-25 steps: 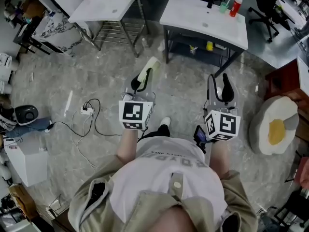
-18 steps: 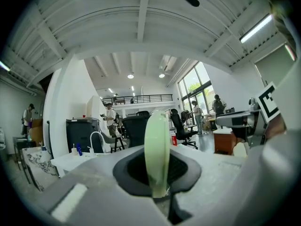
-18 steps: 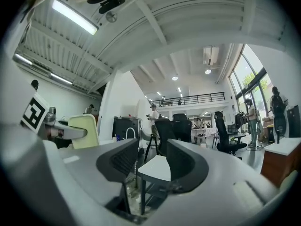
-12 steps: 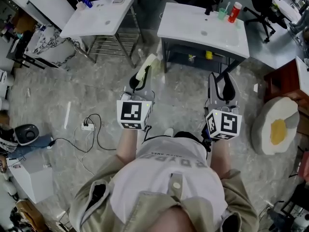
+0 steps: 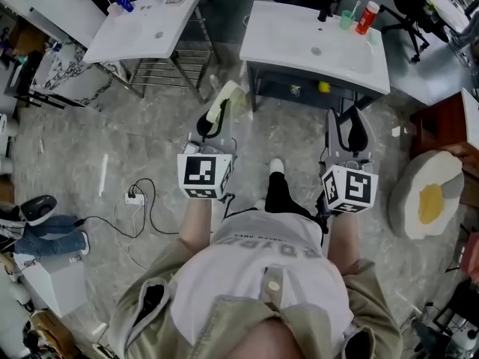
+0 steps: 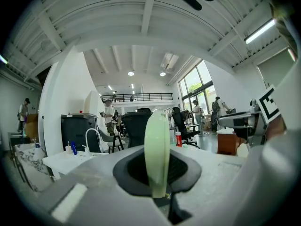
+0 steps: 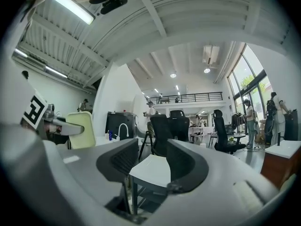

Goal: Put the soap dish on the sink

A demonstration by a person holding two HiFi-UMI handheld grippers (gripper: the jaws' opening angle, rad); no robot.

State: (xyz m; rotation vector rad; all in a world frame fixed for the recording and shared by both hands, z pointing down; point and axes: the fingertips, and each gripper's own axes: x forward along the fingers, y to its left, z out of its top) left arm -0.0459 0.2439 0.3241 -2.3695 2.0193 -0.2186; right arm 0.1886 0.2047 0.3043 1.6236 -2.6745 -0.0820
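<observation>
A pale green soap dish (image 5: 226,101) stands edge-on between the jaws of my left gripper (image 5: 215,123), which is shut on it. In the left gripper view the soap dish (image 6: 157,152) rises upright from the left gripper (image 6: 158,169). My right gripper (image 5: 349,131) is held level beside it, open and empty; in its own view the right gripper (image 7: 149,163) has only the sink's white top behind the gap. The white sink (image 5: 314,47) on a dark stand lies straight ahead. Both grippers are short of its front edge, over the floor.
A second white sink (image 5: 142,25) on a wire frame stands at the left. A faucet (image 5: 325,12), green cup (image 5: 346,18) and red bottle (image 5: 365,15) sit on the near sink's back edge. An egg-shaped cushion (image 5: 425,194) lies right; a power strip (image 5: 134,197) with cables lies left.
Both grippers have travelled forward together toward the sinks, which now sit nearer and lower in the head view. The soap dish stays in the left jaws.
</observation>
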